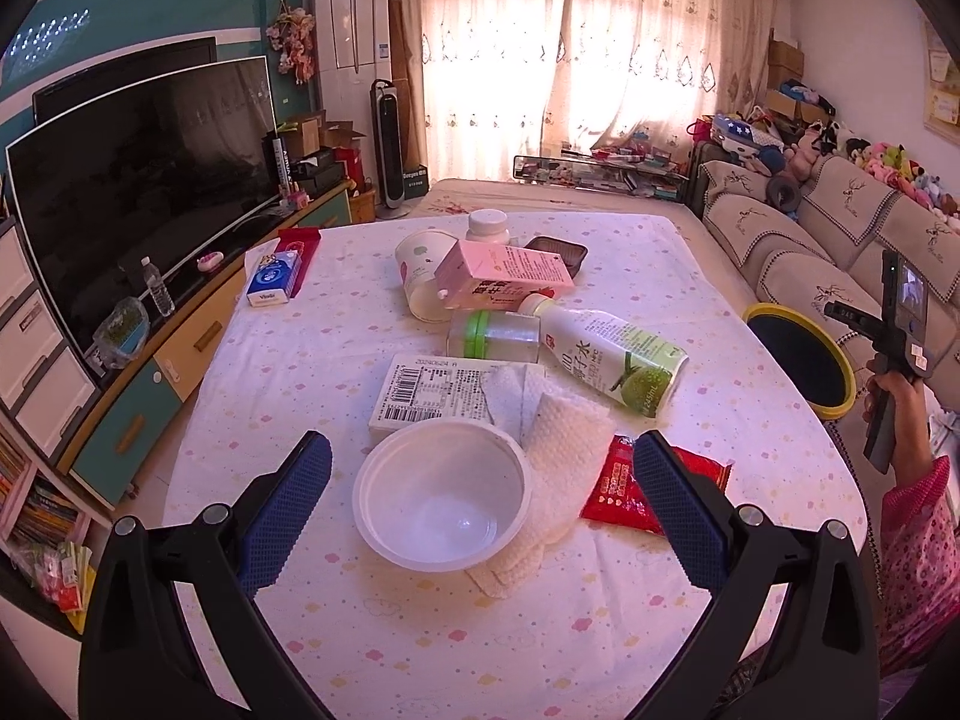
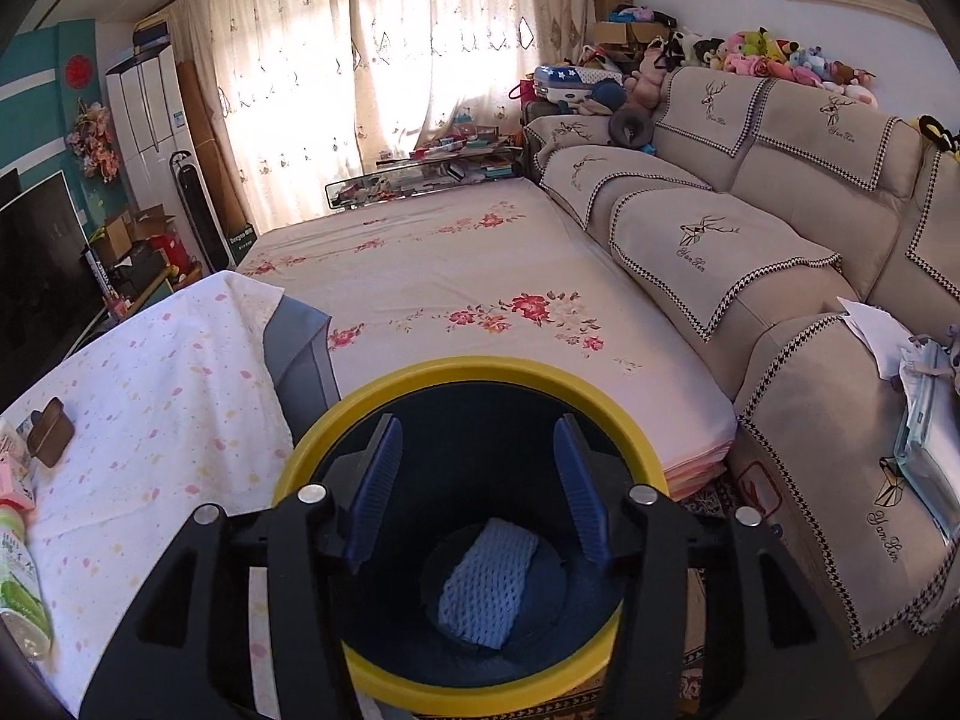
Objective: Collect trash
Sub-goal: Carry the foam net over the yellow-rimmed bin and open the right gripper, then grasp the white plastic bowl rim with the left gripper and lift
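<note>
**Right gripper over the bin, table still loaded**

The right gripper (image 2: 477, 480) is held above the yellow-rimmed round bin with a dark liner (image 2: 336, 438), which stands off the table's right edge beside the beige sofa (image 2: 780, 228). Its jaws are parted about halfway and nothing is gripped between them. A pale blue textured paper towel (image 2: 487, 582) is seen lying on the bin's bottom, directly below the jaws.

The left gripper (image 1: 483, 480) is held over the near edge of the table covered by a white spotted cloth (image 1: 750, 420). Its jaws are spread wide and empty, with a white round plastic bowl (image 1: 443, 495) framed between them, not touched.

Still on the cloth, from the near edge toward the far edge:
- a white embossed paper towel (image 1: 558, 456), partly under the bowl;
- a red foil snack packet (image 1: 624, 480);
- a flat white carton with a barcode label (image 1: 429, 390);
- a clear jar with a green lid (image 1: 495, 336), on its side;
- a white-and-green drink bottle (image 1: 612, 354), on its side;
- a pink milk carton (image 1: 504, 276) leaning on a tipped paper cup (image 1: 420, 276).

Risks judged from here:
- The bowl's thin rim is likely to flex or skid out of a pinch, dragging the towel beneath it.
- The round jar and bottle could be nudged and roll off the right edge.
- The bin is off the table; a light wrapper released too high could miss the opening.
</note>
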### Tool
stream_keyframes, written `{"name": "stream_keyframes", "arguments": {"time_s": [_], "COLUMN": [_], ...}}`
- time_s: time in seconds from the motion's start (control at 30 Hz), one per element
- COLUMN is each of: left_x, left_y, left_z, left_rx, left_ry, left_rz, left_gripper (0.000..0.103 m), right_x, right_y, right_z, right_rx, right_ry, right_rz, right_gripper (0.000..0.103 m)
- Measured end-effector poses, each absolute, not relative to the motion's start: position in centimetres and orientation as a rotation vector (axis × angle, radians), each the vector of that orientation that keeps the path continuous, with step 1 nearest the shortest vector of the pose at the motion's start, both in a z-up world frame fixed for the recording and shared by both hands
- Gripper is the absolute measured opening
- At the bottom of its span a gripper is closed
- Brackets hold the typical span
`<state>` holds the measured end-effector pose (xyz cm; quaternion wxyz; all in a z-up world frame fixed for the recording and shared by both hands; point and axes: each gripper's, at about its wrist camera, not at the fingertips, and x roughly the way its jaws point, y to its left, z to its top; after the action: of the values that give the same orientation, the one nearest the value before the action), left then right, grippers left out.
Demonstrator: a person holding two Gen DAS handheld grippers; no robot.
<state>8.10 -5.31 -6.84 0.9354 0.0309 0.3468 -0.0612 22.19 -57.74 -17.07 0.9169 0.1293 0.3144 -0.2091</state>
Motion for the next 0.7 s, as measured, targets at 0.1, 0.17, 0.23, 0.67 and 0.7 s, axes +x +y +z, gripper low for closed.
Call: {"name": "stream_keyframes", "arguments": {"time_s": [0.1, 0.17, 0.23, 0.67, 0.7], "left_x": [8.1, 8.1, 8.2, 10.6, 10.8], "left_y": [-5.5, -5.7, -5.9, -6.5, -6.6], "left_z": [-7.6, -8.1, -8.5, -12.9, -13.1], "left_rx": [0.064, 0.072, 0.083, 0.160, 0.168], "left_ry": [0.722, 0.726, 0.730, 0.843, 0.850], "left_rz": [-0.156, -0.177, -0.192, -0.202, -0.200], "left_gripper": [0.099, 0.099, 0.096, 0.039, 0.039], "right_x": [20.3, 19.2, 18.2, 16.4, 16.5], "right_y": [-56.2, -55.2, -54.2, -52.2, -52.3], "right_z": [-16.1, -15.6, -15.2, -14.4, -14.5], "right_rx": [0.255, 0.253, 0.248, 0.244, 0.246], "right_ry": [0.619, 0.608, 0.598, 0.598, 0.600], "right_rz": [-0.407, -0.385, -0.367, -0.319, -0.318], "right_gripper": [0.056, 0.056, 0.057, 0.058, 0.058]}}
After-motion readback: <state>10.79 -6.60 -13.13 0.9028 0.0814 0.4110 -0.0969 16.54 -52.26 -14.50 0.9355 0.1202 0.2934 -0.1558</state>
